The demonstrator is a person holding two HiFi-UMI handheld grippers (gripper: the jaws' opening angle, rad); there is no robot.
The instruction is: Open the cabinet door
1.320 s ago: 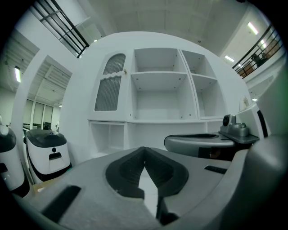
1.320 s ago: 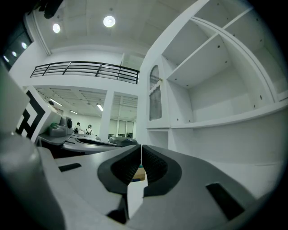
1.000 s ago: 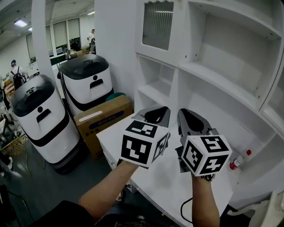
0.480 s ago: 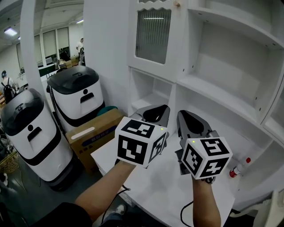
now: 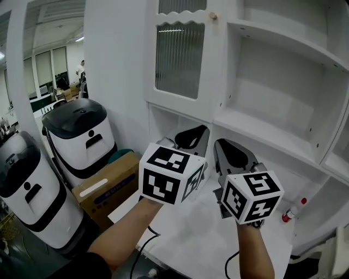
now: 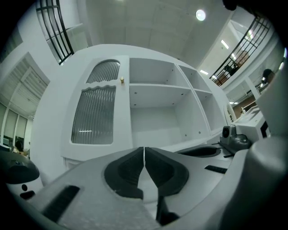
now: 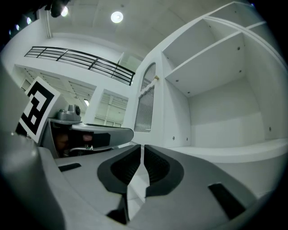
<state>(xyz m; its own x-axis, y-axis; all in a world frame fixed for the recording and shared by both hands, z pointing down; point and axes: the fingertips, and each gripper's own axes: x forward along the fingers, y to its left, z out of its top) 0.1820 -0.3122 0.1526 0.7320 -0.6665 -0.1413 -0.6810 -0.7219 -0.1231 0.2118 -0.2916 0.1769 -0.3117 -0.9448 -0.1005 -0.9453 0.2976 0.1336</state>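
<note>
The white cabinet door (image 5: 177, 60) has a ribbed glass pane and stands shut at the upper middle of the head view. Its small round knob (image 5: 213, 16) sits at the door's top right corner. My left gripper (image 5: 192, 139) is shut and empty, held below the door and apart from it. My right gripper (image 5: 232, 152), also shut and empty, is beside it under the open shelves. In the left gripper view the door (image 6: 94, 114) and knob (image 6: 121, 80) lie above the shut jaws of the left gripper (image 6: 144, 155). The right gripper view has the door (image 7: 145, 110) edge-on, left of the right gripper (image 7: 142, 155).
Open white shelves (image 5: 272, 71) fill the right. A white counter (image 5: 191, 240) runs below both grippers, with a red-capped marker (image 5: 293, 210) at its right. Two white machines with black lids (image 5: 82, 133) and a cardboard box (image 5: 103, 188) stand on the floor at left.
Both grippers have risen toward the cabinet, still shut. The head view has turned so the door and its knob now show more fully at the top.
</note>
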